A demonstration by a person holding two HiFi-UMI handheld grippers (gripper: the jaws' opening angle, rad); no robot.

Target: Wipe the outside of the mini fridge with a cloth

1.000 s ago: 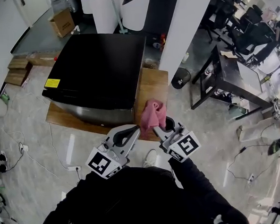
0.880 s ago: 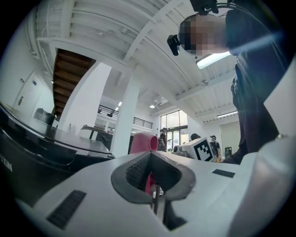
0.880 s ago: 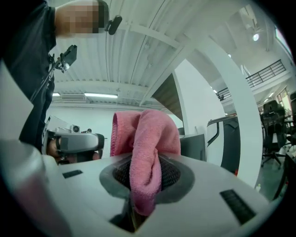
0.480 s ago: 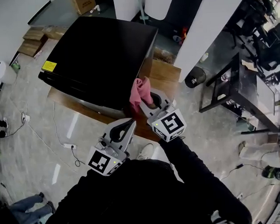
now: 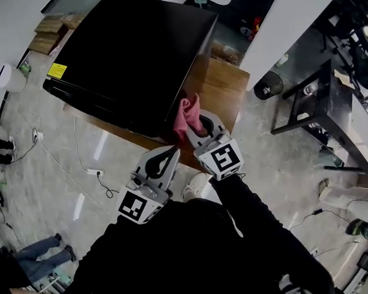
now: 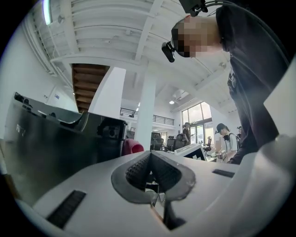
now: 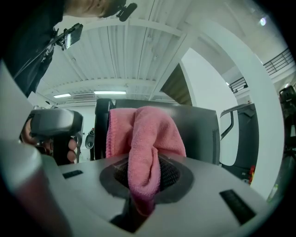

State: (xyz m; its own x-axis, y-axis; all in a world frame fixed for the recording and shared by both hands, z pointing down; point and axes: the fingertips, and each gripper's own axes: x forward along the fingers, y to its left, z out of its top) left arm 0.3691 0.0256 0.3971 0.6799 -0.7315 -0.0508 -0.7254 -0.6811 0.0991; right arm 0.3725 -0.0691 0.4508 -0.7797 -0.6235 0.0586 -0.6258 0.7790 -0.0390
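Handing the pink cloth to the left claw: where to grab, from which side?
Probably the loose upper bunch of the pink cloth, which stands free above the right claw clamped on its lower fold. Come from the left, where the left claw sits; the mini fridge blocks the far side. That claw is shut, so open first.

The person wears a black long-sleeved top point(image 5: 190, 255), its sleeves reaching the wrists. The pale grey left gripper point(image 5: 171, 153) and right gripper point(image 5: 199, 127) each carry a white cube point(image 5: 136, 206) with black square markers and dark ribbed pads point(image 6: 136, 172)
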